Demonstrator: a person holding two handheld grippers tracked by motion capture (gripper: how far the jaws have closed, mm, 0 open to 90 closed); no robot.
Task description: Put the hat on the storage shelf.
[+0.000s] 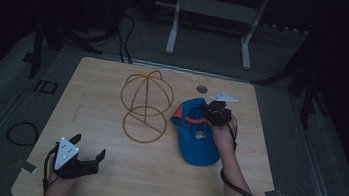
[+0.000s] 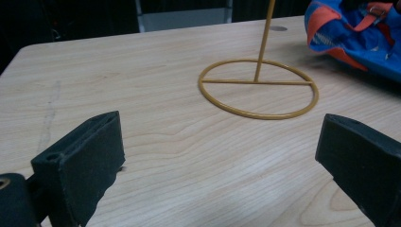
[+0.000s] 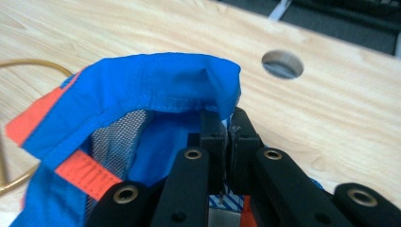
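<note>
dark room, wood table (image 1: pixel 103 170). right gripper (image 3: pixel 226 124) jaws pinch cap (image 1: pixel 197 133) rim, likely to lift it onto wire stand (image 1: pixel 145 105). left gripper (image 1: pixel 86 153) waits near, jaws wide, empty.

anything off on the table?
Nothing damaged or spilled. The blue cap lies beside the wire hat stand, not on it, its rim pinched and bunched in the right gripper. Left gripper sits open, apart.

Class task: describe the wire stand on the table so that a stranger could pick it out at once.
Start at the wooden table and look to its middle, left of the blue and orange cap. The wire stand has a flat ring base, an upright rod and a rounded cage on top: bare yellow wire, not cloth.
</note>
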